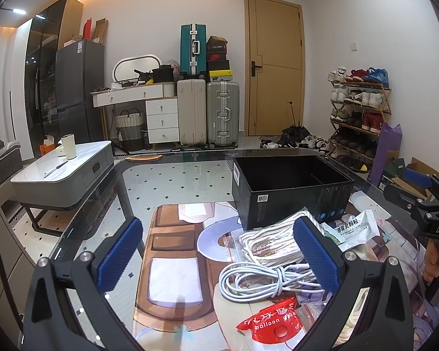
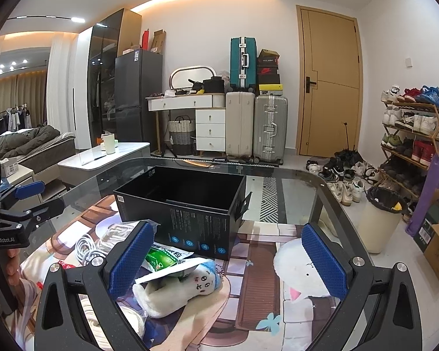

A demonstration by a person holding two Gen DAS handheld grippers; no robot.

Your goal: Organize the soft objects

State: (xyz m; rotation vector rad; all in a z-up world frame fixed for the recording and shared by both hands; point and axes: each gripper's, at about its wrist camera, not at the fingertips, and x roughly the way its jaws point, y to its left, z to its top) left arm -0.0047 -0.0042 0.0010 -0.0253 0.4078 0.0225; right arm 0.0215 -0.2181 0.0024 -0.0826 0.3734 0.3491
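fingers of the left gripper (image 1: 219,259) stand apart, empty, with the white cable coil (image 1: 260,278) between them. right gripper (image 2: 229,260) is spread too, plush toy (image 2: 178,288) by its left finger, black box (image 2: 184,201) beyond.

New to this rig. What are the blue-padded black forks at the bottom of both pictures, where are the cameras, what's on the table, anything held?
They are handheld grippers, one per hand, each carrying a fisheye camera looking along its fingers. The left gripper and right gripper are both open and hold nothing. On the glass table lie an open black box, a white cable, a bagged rope, a red balloon packet, a green-and-white sachet and a white plush toy.
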